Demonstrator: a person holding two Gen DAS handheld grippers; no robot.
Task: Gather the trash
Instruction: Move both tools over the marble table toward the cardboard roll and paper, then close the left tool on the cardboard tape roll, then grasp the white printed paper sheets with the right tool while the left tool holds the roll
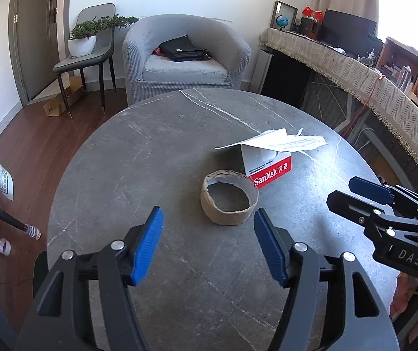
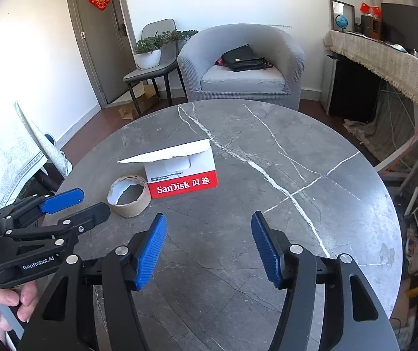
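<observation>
An empty cardboard tape roll core [image 1: 229, 197] lies on the round grey marble table [image 1: 156, 152]. Behind it stands a torn white and red SanDisk box [image 1: 270, 163] with its flap open. Both also show in the right wrist view: the core [image 2: 128, 194] and the box [image 2: 181, 172]. My left gripper [image 1: 209, 242] is open and empty, just short of the core. My right gripper [image 2: 209, 245] is open and empty over the table, to the right of the core. Each gripper shows in the other's view, the right one [image 1: 355, 190] and the left one [image 2: 86, 201].
A grey armchair [image 1: 185, 52] with a black bag [image 1: 182, 48] stands beyond the table. A chair with a potted plant [image 1: 86, 38] is at the left. A cloth-covered desk [image 1: 355, 70] runs along the right. A small tape roll [image 1: 4, 246] lies on the floor at the left.
</observation>
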